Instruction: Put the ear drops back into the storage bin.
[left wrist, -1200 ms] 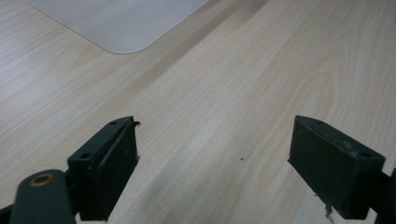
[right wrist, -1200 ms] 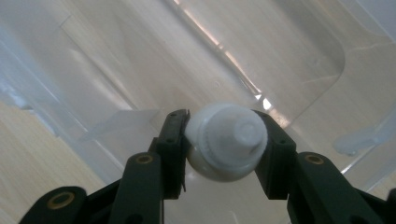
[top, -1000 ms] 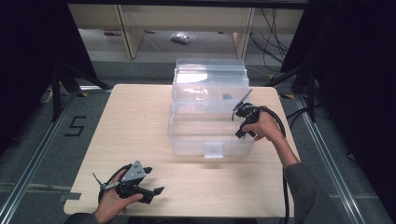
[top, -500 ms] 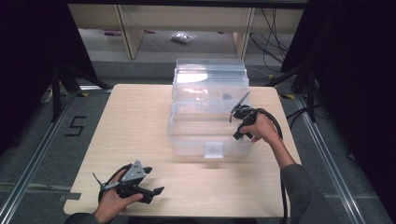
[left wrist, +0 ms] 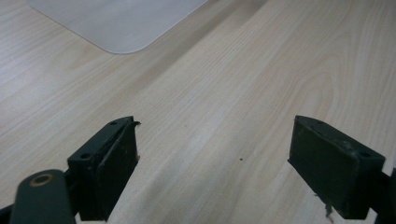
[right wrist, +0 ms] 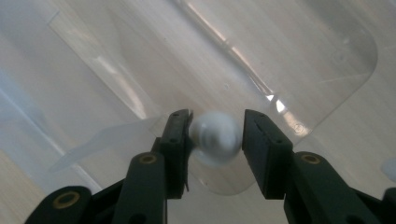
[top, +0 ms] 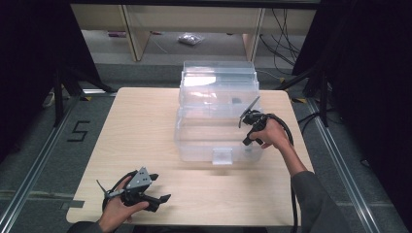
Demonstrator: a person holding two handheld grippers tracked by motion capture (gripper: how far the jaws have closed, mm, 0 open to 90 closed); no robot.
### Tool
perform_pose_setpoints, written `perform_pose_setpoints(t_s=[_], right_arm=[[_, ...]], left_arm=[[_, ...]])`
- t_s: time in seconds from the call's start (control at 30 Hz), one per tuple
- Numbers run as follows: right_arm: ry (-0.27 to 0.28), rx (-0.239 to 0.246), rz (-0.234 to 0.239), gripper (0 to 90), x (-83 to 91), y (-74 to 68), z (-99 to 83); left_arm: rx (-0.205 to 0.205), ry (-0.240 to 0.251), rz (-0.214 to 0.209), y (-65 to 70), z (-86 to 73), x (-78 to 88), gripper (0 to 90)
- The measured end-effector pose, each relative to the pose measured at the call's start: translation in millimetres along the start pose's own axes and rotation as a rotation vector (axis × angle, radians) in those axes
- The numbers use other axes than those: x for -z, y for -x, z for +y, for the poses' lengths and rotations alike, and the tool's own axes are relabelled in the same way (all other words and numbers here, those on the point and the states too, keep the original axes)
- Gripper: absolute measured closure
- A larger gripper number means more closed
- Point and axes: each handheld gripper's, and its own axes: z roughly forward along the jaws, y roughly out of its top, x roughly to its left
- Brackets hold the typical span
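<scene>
One white ball (right wrist: pixel 215 135) sits gripped between the right gripper's (right wrist: pixel 215 140) fingers, above the clear bin (top: pixel 218 121); the left gripper (left wrist: pixel 215 158), at seven o'clock on the table (top: pixel 145 126), gapes empty.

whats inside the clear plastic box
Through the clear plastic box only the wooden table shows; glare hides parts. The right claw holds a white ball over it.
</scene>
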Motion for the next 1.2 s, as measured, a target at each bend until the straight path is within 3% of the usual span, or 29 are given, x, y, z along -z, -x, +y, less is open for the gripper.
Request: perform_pose_setpoints(t_s=[0.37,0.7,0.93,1.0,1.2], right_arm=[[0.002,0.006,-0.002,52.6,9.3,-3.0,0.3],[0.047,-0.031,-0.023,48.9,28.0,-1.5,-1.4],[0.097,-0.028,-0.015,44.3,41.3,-3.4,-3.5],[0.099,-0.044,-0.015,43.1,44.2,-5.5,-4.7],[0.142,-0.022,-0.007,41.3,54.3,-10.0,-8.8]], left_arm=[[-0.010,0.002,0.000,-0.3,0.4,0.3,14.8],[0.004,0.004,0.001,0.3,0.3,-0.1,14.8],[-0.006,0.006,0.005,-0.8,0.5,0.0,14.8],[0.007,0.015,0.004,0.0,0.3,-0.6,14.8],[0.014,0.018,0.001,0.1,0.2,-0.9,14.8]])
